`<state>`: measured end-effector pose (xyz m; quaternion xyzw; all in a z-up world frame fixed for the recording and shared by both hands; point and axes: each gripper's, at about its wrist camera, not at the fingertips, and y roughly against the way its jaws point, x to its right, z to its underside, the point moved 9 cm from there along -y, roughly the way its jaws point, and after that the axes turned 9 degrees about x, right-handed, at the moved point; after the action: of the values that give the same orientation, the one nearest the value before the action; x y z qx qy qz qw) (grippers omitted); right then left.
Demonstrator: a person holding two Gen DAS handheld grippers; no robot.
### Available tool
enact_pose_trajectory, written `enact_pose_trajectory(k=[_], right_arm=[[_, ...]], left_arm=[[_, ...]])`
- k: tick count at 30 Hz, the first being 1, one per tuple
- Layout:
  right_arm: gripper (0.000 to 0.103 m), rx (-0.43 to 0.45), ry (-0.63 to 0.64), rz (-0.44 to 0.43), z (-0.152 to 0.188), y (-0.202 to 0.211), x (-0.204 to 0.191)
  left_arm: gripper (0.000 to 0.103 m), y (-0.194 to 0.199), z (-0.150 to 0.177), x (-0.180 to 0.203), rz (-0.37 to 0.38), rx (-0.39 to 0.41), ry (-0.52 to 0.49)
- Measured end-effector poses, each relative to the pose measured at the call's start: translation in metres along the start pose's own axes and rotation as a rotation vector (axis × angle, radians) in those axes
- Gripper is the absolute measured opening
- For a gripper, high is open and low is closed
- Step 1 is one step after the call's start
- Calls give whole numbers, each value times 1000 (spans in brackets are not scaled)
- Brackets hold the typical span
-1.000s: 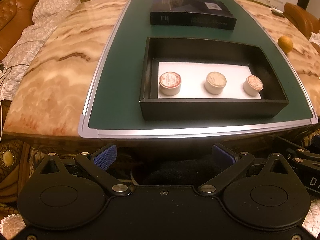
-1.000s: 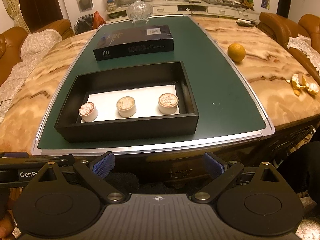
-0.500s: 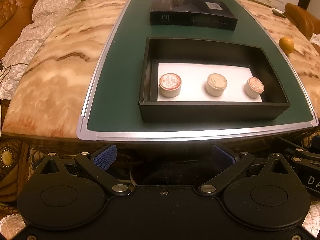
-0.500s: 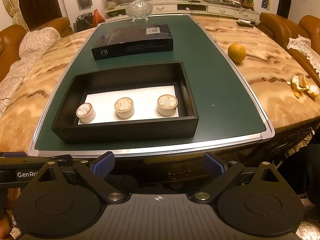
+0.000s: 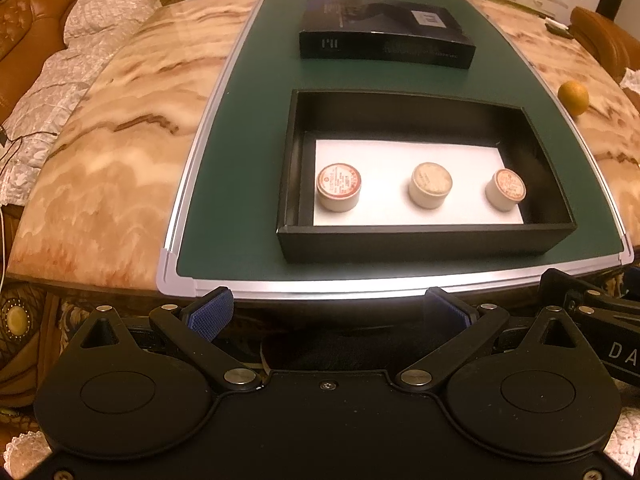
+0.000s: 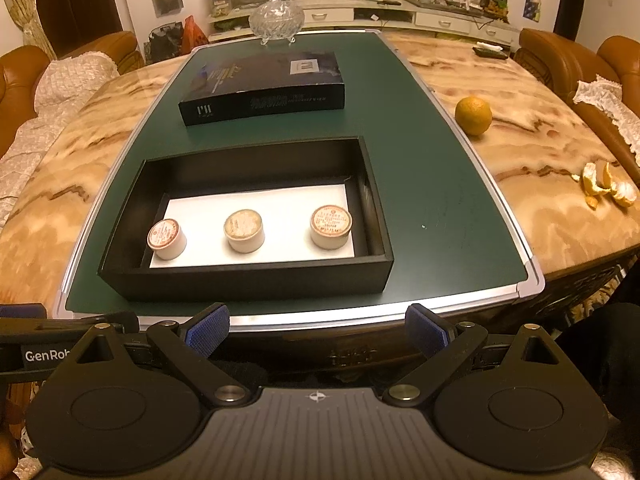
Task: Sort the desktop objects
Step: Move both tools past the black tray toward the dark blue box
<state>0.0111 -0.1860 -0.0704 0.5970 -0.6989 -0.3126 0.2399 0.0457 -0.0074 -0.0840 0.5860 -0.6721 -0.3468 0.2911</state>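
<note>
now closer — black tray (image 5: pixel 424 246) looms nearer both claws.

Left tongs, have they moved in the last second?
Yes. The left tongs have eased forward: the near edge of the mat now sits lower in view, closer to their tips.

Both grippers, left gripper (image 5: pixel 328 314) and right gripper (image 6: pixel 318 330), are chunky black plastic with blue textured fingertips (image 6: pixel 208 330), silver pivot screws, white "GenRob" lettering.
</note>
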Motion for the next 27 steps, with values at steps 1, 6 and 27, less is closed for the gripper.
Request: enact_pose_trajectory(k=[1, 6, 27], right_arm=[[97, 0, 0, 1, -2, 0, 0], [97, 1, 1, 9, -17, -4, -1], [98, -36, 23, 11, -62, -52, -3]], left_arm=[[103, 0, -3, -1, -1, 0, -1], [103, -2, -19, -6, -7, 3, 1], [103, -45, -62, -11, -14, -34, -11]])
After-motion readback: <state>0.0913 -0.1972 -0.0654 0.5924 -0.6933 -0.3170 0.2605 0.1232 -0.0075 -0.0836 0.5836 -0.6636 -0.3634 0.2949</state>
